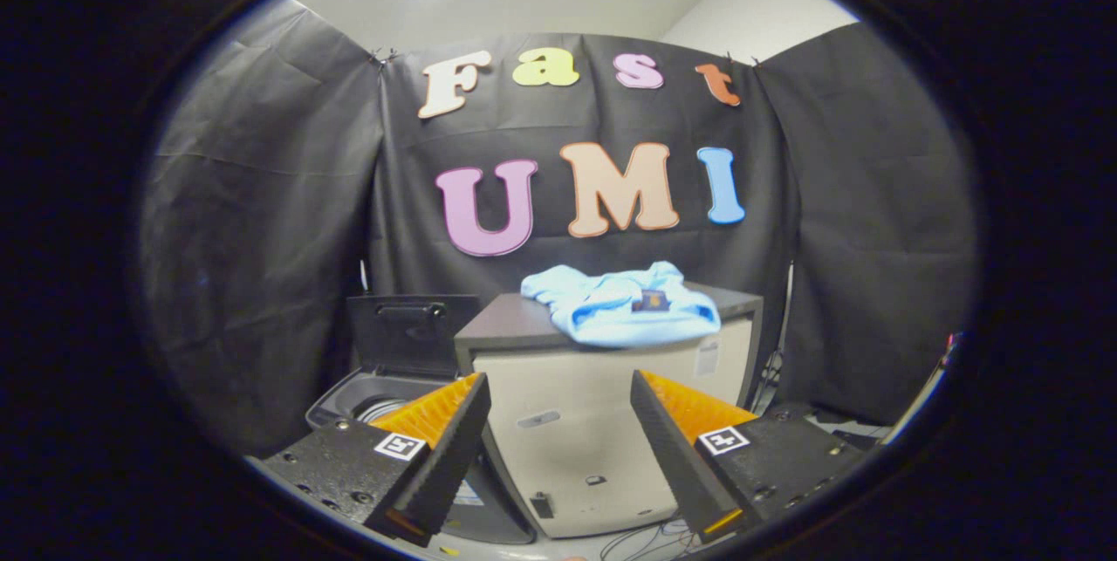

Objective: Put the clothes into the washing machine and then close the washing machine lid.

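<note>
Fingers (558,421) apart and empty, light-blue garment (621,306) well beyond on the cabinet (602,421) surface, washing machine (384,400) lid (410,334) open beside it: pickup step, next approach and grab cloth.

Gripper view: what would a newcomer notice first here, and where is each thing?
A light blue garment lies crumpled on top of a beige cabinet, beyond the open gripper. Beside the cabinet, behind one finger, stands the washing machine with its dark lid raised upright.
</note>
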